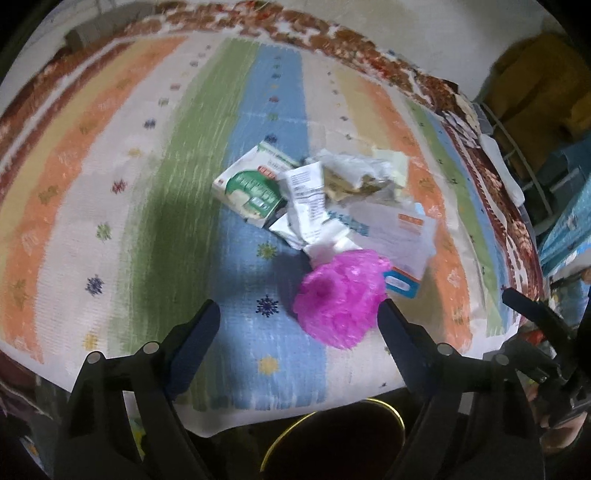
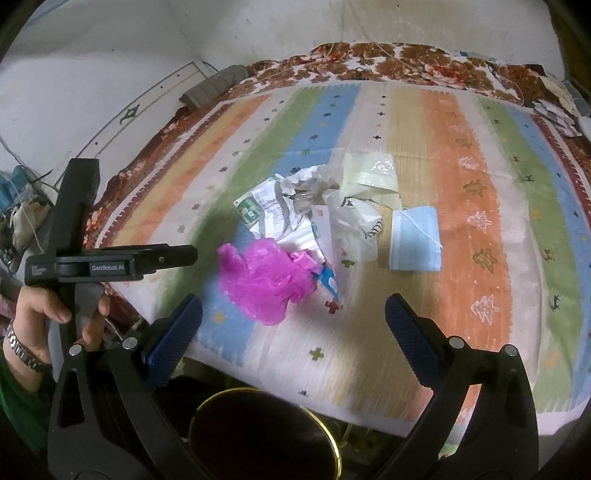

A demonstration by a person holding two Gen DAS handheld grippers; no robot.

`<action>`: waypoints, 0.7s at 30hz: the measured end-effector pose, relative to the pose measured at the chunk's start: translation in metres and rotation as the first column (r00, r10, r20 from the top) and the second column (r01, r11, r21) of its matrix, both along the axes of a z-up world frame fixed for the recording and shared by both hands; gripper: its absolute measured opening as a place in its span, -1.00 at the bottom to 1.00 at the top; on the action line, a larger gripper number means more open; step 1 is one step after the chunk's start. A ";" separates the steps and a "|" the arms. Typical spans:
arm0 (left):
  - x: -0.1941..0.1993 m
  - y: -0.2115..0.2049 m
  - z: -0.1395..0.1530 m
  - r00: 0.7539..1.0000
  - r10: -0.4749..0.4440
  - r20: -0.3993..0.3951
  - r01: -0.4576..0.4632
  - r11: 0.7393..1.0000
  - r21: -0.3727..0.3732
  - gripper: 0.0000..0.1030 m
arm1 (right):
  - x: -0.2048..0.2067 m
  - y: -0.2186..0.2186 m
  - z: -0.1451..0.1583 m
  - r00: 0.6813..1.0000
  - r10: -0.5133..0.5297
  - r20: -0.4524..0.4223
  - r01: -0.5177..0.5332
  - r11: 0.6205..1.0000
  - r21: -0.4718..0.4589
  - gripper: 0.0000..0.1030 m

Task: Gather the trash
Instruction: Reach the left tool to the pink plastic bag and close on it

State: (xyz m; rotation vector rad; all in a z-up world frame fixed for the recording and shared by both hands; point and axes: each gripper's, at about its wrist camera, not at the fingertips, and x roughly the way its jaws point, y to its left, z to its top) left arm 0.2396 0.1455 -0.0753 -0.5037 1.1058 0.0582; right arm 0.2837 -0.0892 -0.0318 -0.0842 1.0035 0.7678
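Note:
A pile of trash lies on a striped cloth (image 1: 110, 221) over a bed. Nearest is a crumpled pink plastic bag (image 1: 341, 295), also in the right wrist view (image 2: 266, 280). Behind it lie a green and white carton (image 1: 249, 186), crumpled papers and wrappers (image 1: 310, 199), and a blue face mask (image 2: 415, 243). My left gripper (image 1: 299, 314) is open and empty, its right finger beside the pink bag. My right gripper (image 2: 293, 314) is open and empty, hovering just in front of the pile. A dark bin with a gold rim (image 2: 258, 435) stands below the bed edge.
The left gripper body and the hand holding it show at the left of the right wrist view (image 2: 74, 258). A white wall (image 2: 295, 29) stands behind the bed. Shelves and blue items (image 1: 561, 206) stand at the right.

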 end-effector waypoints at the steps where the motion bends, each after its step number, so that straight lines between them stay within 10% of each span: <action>1: 0.002 0.004 -0.004 1.000 0.004 -0.007 -0.004 1.000 -0.019 0.58 | 0.003 0.002 -0.004 1.000 0.006 -0.005 -0.006 1.000 -0.002 0.81; 21: 0.041 0.007 -0.039 0.998 -0.026 -0.059 0.015 0.984 -0.178 0.03 | 0.059 0.035 -0.064 0.993 0.074 -0.091 -0.076 0.997 -0.020 -0.06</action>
